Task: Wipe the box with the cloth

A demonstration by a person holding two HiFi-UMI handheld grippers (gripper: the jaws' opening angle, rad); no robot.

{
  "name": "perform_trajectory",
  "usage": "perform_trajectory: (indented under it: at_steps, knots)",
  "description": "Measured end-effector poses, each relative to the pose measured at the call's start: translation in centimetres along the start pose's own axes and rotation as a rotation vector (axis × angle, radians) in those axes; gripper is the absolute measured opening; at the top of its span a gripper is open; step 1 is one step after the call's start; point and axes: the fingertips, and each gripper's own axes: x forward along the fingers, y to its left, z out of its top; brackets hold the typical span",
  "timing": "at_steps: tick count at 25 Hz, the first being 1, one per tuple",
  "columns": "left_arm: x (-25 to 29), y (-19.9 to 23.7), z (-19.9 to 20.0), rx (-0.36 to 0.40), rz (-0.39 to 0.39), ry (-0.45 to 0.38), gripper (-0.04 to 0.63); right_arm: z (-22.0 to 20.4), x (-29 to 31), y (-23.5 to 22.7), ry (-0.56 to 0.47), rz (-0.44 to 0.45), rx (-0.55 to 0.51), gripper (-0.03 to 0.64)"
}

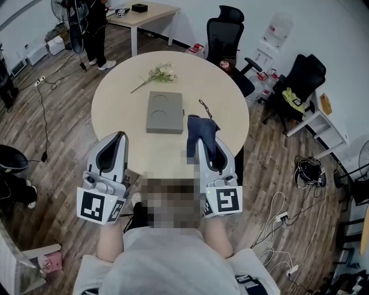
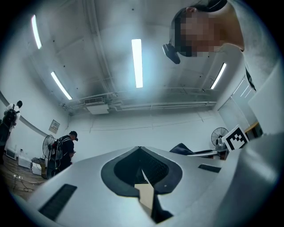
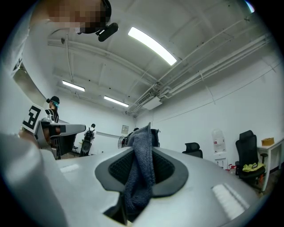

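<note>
A flat grey box (image 1: pixel 164 112) with two round dents lies in the middle of the round beige table (image 1: pixel 115 98). My right gripper (image 1: pixel 199 140) is at the near edge, right of the box and apart from it. It is shut on a dark blue cloth (image 1: pixel 203 133) that sticks out past its tips. In the right gripper view the cloth (image 3: pixel 140 173) is pinched between the jaws, which point up toward the ceiling. My left gripper (image 1: pixel 121 136) is held near the table's front left edge. Its jaws are shut, with nothing between them, at the tip (image 2: pixel 140 148).
A sprig of pale flowers (image 1: pixel 158 74) lies beyond the box, and a thin dark strap (image 1: pixel 204 107) lies to its right. Black office chairs (image 1: pixel 228 31) stand behind and to the right of the table. A person (image 1: pixel 95 29) stands by a wooden desk (image 1: pixel 144 14) at the back left.
</note>
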Motion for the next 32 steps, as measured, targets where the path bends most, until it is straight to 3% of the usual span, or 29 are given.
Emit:
perform_trajectory:
  at_steps: [12, 32]
  knots:
    - [7.5, 6.9, -2.3, -0.028, -0.066, 0.005, 0.008, -1.3, 9.3, -0.8, 0.004, -0.05, -0.014, 0.095]
    - [13.9, 17.9, -6.6, -0.086, -0.178, 0.022, 0.008, -5.3, 20.2, 1.1, 0.051, -0.174, -0.017, 0.095]
